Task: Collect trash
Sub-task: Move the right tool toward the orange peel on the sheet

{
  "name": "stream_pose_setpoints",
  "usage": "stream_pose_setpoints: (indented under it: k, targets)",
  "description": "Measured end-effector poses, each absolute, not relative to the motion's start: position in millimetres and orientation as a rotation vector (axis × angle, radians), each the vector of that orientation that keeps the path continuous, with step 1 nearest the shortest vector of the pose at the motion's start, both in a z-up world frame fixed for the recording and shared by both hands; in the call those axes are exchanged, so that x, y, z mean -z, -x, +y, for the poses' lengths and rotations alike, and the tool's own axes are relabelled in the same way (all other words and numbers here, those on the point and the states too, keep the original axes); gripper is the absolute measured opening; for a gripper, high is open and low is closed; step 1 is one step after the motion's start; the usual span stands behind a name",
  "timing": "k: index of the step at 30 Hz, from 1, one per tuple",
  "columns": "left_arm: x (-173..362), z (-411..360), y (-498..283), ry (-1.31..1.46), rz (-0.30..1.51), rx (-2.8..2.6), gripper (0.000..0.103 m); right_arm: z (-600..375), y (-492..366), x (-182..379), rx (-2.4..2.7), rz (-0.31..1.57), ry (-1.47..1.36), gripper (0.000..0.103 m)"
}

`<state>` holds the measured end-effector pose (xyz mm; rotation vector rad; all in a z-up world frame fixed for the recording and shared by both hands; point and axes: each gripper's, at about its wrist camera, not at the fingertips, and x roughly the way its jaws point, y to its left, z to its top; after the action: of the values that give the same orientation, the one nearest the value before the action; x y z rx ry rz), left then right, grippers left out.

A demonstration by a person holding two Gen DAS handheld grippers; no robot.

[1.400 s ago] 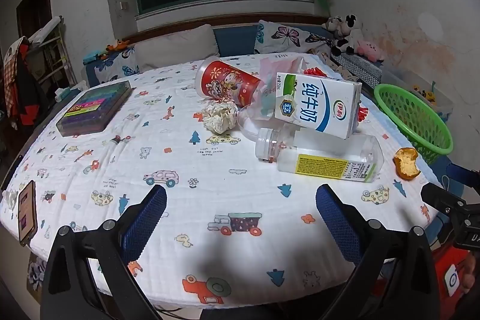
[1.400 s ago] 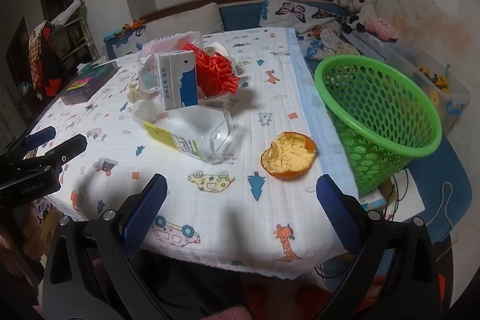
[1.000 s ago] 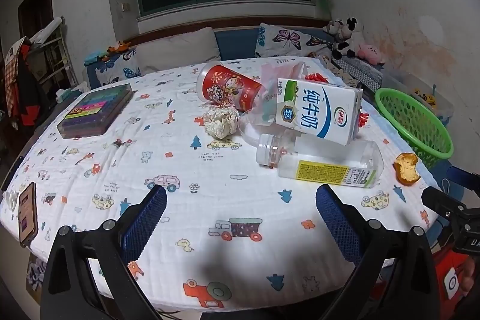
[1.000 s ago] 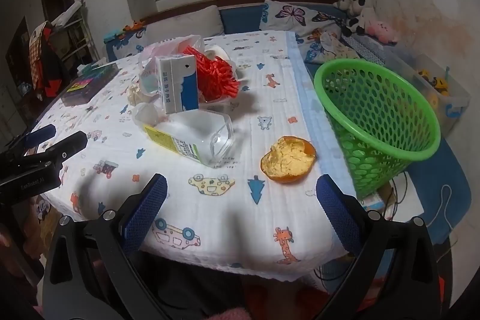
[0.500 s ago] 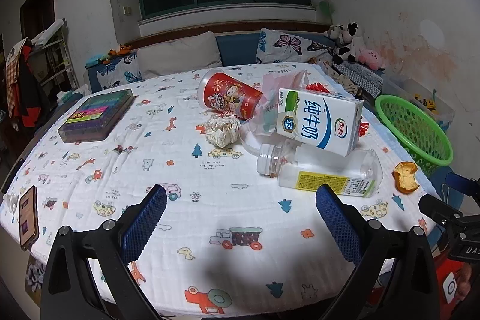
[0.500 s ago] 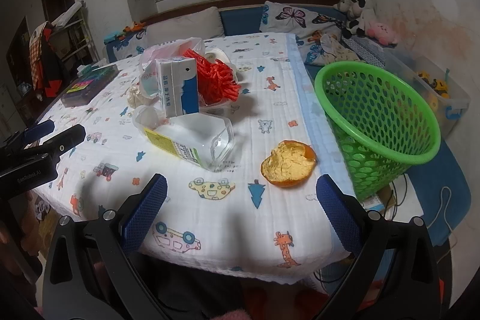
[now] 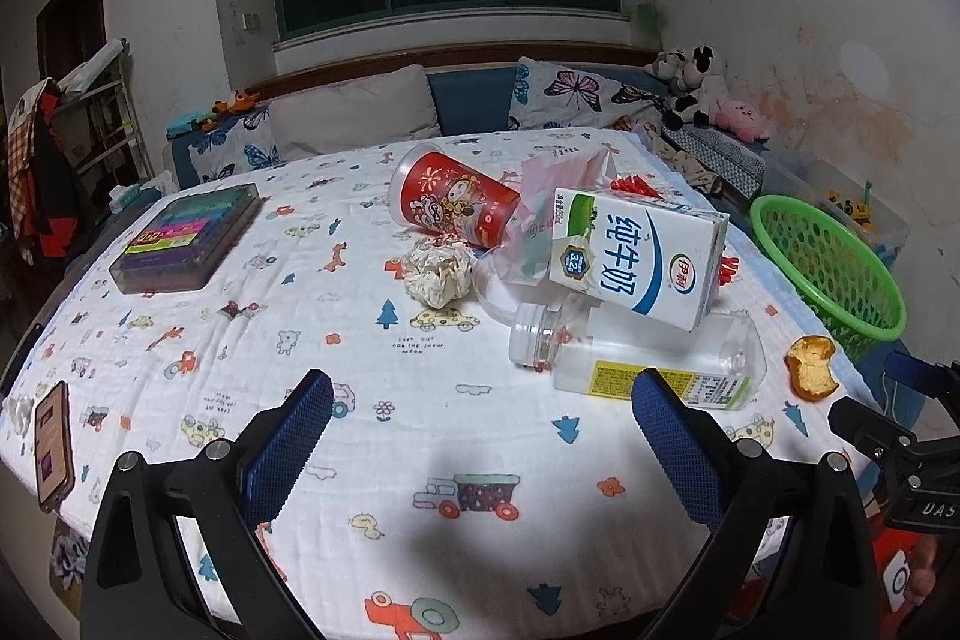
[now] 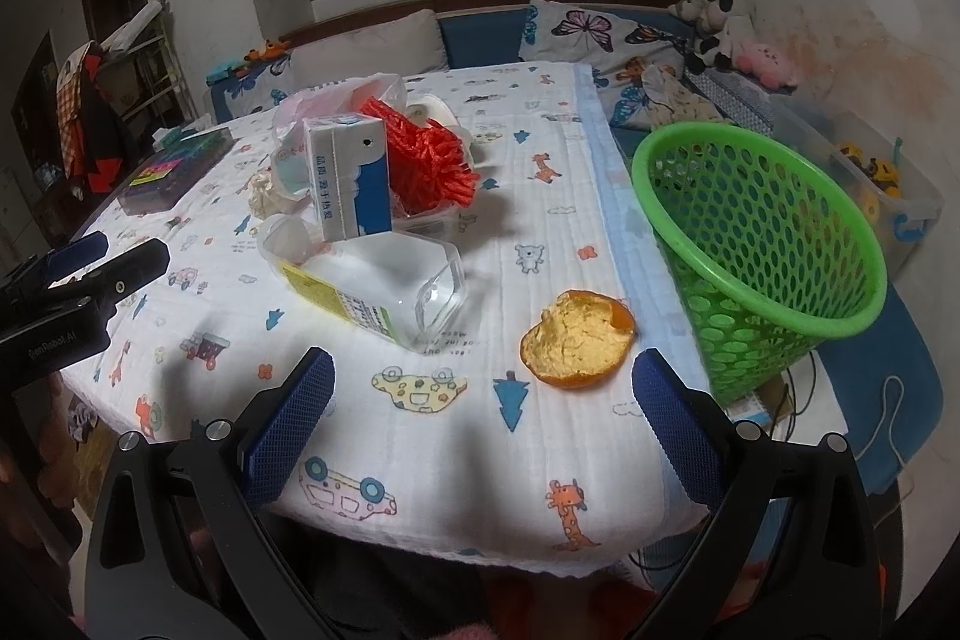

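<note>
On the patterned tablecloth lies a pile of trash: a white-and-blue milk carton [image 7: 636,259] [image 8: 351,178] leaning on a clear plastic bottle [image 7: 642,361] [image 8: 384,289], a red paper cup [image 7: 453,202] on its side, a crumpled paper ball [image 7: 437,274], red straw-like strips [image 8: 429,160] and a pink plastic bag [image 7: 561,184]. A bitten orange peel half [image 8: 576,340] [image 7: 810,367] sits near the table's right edge. A green mesh basket [image 8: 762,250] [image 7: 825,268] stands beside the table. My left gripper [image 7: 480,436] and right gripper [image 8: 480,418] are both open and empty, short of the trash.
A box of coloured pens [image 7: 186,238] lies at the far left, a phone [image 7: 53,445] by the left edge. Pillows [image 7: 354,118] and plush toys [image 7: 696,91] line the bench behind. A clear toy bin [image 8: 870,184] sits behind the basket. Cables [image 8: 882,418] trail on the floor.
Both grippers drew back and rose slightly, so the table and trash look a little farther away. Nothing on the table moved. Both stayed open.
</note>
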<state>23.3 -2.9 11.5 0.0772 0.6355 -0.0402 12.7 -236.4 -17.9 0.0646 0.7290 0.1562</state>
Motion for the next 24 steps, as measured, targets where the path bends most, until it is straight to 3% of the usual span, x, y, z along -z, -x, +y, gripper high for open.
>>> stream_pose_setpoints:
  k: [24]
  targets:
    - [-9.4, -12.6, -59.9, -0.078, 0.673, 0.06, 0.097, -249.3, -40.3, 29.0, -0.151, 0.77, -0.048, 0.099]
